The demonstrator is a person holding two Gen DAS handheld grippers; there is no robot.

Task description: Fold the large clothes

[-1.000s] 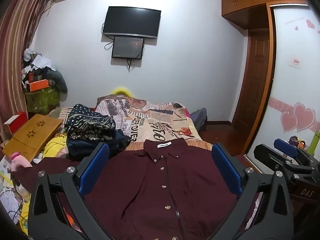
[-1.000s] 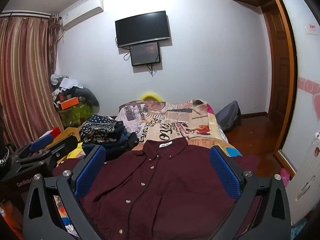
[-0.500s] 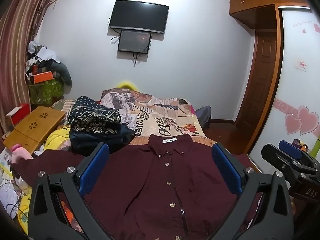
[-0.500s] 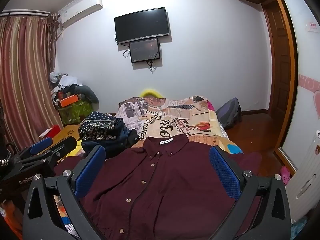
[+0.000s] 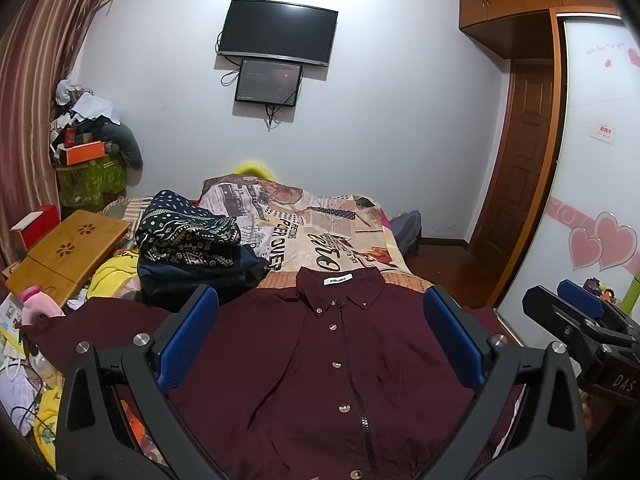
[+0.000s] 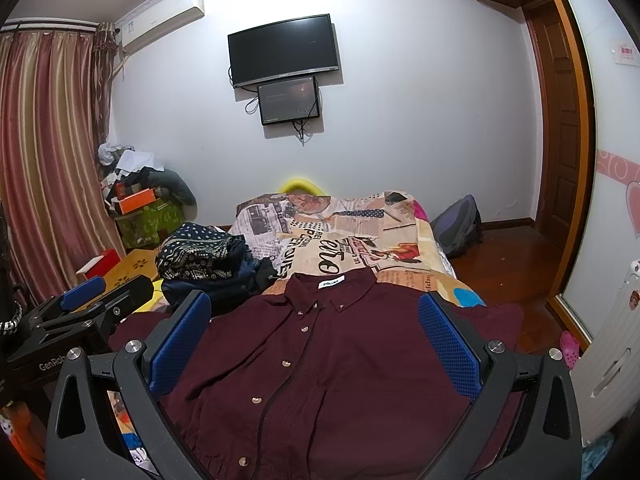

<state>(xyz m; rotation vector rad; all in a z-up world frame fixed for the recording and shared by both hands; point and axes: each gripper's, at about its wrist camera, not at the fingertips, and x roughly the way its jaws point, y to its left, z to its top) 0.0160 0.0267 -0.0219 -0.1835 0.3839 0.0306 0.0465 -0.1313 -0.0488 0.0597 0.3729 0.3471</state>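
A dark red shirt (image 5: 320, 360) lies flat on the bed (image 5: 332, 236), front side up. Its buttons are done up in a line down the middle. The collar points toward the far wall, and a small white label (image 5: 338, 280) shows inside the collar. One sleeve spreads out to the left side and the other reaches toward the right edge of the bed.

The left gripper (image 5: 320, 336) hangs above the shirt with its two blue pads (image 5: 188, 336) spread wide. Nothing is between them. The right gripper (image 6: 316, 336) is also above the shirt, spread wide and holding nothing. In the left view, the right gripper shows at the right edge. In the right view, the left gripper shows at the left edge.

The bed has a blanket (image 6: 344, 240) with newspaper pictures and big letters on it. Just behind the shirt's left shoulder sits a pile of folded clothes (image 5: 188, 240), with a dark cloth with white patterns on top. A small wooden table (image 5: 64, 252) stands to the left of the pile. On the far wall hangs a black TV (image 5: 278, 32), with a smaller screen (image 5: 268, 84) right under it. A striped curtain (image 6: 44, 160) hangs on the left. A brown door (image 5: 520, 168) is on the right.
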